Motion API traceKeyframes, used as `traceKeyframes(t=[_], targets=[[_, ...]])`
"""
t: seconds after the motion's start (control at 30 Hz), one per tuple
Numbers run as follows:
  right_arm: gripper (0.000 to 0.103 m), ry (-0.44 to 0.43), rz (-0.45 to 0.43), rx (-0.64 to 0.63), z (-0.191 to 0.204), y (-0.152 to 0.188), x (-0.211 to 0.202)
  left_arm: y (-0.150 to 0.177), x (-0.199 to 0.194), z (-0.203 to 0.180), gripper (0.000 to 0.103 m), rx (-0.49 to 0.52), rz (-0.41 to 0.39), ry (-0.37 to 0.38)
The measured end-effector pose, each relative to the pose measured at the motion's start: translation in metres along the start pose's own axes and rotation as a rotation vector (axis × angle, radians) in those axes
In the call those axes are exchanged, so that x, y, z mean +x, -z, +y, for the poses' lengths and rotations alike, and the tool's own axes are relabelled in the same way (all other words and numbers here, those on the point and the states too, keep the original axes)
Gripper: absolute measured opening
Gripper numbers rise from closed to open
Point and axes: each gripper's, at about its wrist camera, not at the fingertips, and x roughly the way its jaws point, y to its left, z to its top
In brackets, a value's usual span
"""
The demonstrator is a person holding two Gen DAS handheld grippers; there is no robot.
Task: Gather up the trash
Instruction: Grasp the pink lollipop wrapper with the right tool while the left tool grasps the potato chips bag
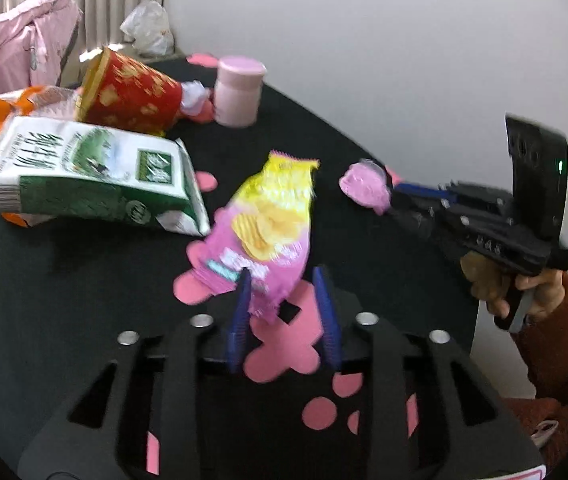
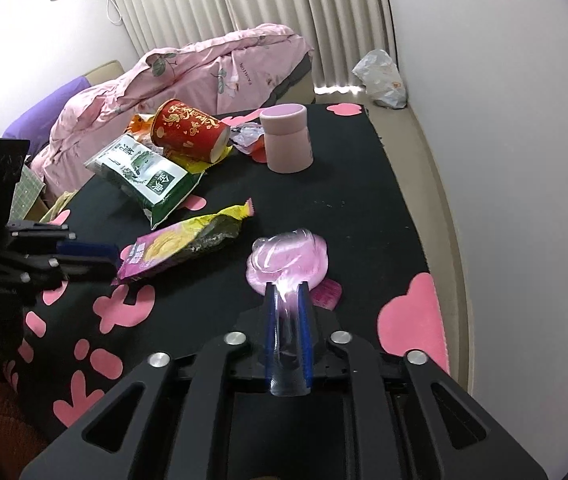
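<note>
A pink-and-yellow chip bag (image 1: 268, 232) (image 2: 188, 240) lies on the black tablecloth (image 2: 363, 184). Its lower end sits between the blue fingers of my left gripper (image 1: 284, 310) (image 2: 96, 258). The left finger touches it, while a gap shows at the right finger, so the jaws are open. A crumpled clear-and-pink plastic wrapper (image 2: 287, 260) (image 1: 363, 188) rests just ahead of my right gripper (image 2: 287, 304) (image 1: 391, 196). A strip of that wrapper runs back through the narrow gap between the right gripper's fingers, which stand slightly apart.
At the back of the table are a tipped red paper cup (image 2: 190, 136), a green-and-white snack bag (image 2: 144, 176), an orange bag (image 1: 0, 116) and a pink cylindrical container (image 2: 287, 140). Pink bedding (image 2: 188, 76) lies beyond. A white plastic bag (image 2: 383, 80) sits by the curtain.
</note>
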Motion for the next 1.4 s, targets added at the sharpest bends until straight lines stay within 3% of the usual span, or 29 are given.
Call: traceKeyframes(t=[0.03,0.07,0.27,0.43,0.5,0.63,0.8,0.9,1.0,1.07,1.13,1.17,1.2,1.4], targets=[[0.037,0.002,-0.008,0.0,-0.001,0.001,-0.003,-0.002,-0.001,0.006,0.037,-0.013,-0.024,-0.014],[0.04,-0.002,-0.018,0.002,-0.002,0.001,-0.006,-0.005,0.001,0.01,0.038,-0.018,-0.034,-0.029],[0.041,0.052,-0.059,-0.006,-0.005,-0.003,-0.022,-0.015,0.032,0.019,0.038,-0.03,0.026,-0.123],[0.041,0.089,-0.037,-0.133,0.013,-0.005,-0.02,-0.007,0.036,-0.009,0.038,0.094,0.056,-0.197],[0.041,0.079,-0.032,-0.155,0.017,-0.005,-0.018,-0.004,0.033,-0.01,0.034,0.096,0.057,-0.184],[0.041,-0.015,-0.019,-0.143,0.022,-0.004,-0.017,0.002,0.02,0.006,0.004,0.011,0.044,-0.159],[0.041,-0.063,0.002,-0.257,0.04,-0.004,-0.01,0.014,-0.007,0.03,0.001,-0.075,0.013,-0.168],[0.041,-0.086,0.054,-0.283,0.04,-0.005,0.002,0.017,-0.018,0.038,0.001,-0.111,-0.006,-0.099],[0.041,-0.16,0.137,-0.254,0.033,-0.005,0.016,0.018,-0.023,0.035,0.005,-0.113,-0.031,-0.053],[0.041,-0.139,0.149,-0.26,0.031,-0.001,0.02,0.015,-0.021,0.032,0.017,-0.101,-0.042,-0.051],[0.039,-0.095,0.138,-0.246,0.027,0.003,0.023,0.013,-0.017,0.03,0.024,-0.106,-0.049,-0.045],[0.026,-0.092,0.13,-0.23,0.024,0.004,0.022,0.013,-0.016,0.029,0.027,-0.11,-0.051,-0.04],[0.02,-0.096,0.13,-0.22,0.023,0.005,0.022,0.013,-0.015,0.028,0.032,-0.112,-0.054,-0.033],[0.019,-0.053,0.063,-0.136,0.01,0.006,0.005,0.008,-0.003,0.019,0.048,-0.078,-0.063,-0.034]])
